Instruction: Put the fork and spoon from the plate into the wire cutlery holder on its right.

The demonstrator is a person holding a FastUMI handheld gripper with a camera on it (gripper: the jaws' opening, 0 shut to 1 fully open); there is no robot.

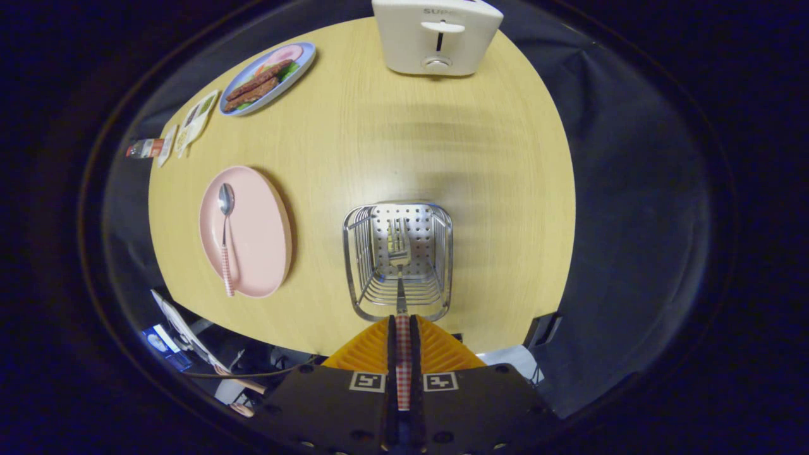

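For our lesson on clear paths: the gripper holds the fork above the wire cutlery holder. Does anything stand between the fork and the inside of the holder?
Nothing visible does. The gripper is shut on the check-handled metal fork, whose tines hang over the open top of the chrome wire cutlery holder. The holder looks empty, with only its perforated base below.

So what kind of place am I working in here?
Probably a mock dining or kitchen table in a recording booth: wooden table, toaster, a plate of food, dark cloth behind. The gripper is shut on the fork, held over the wire holder.
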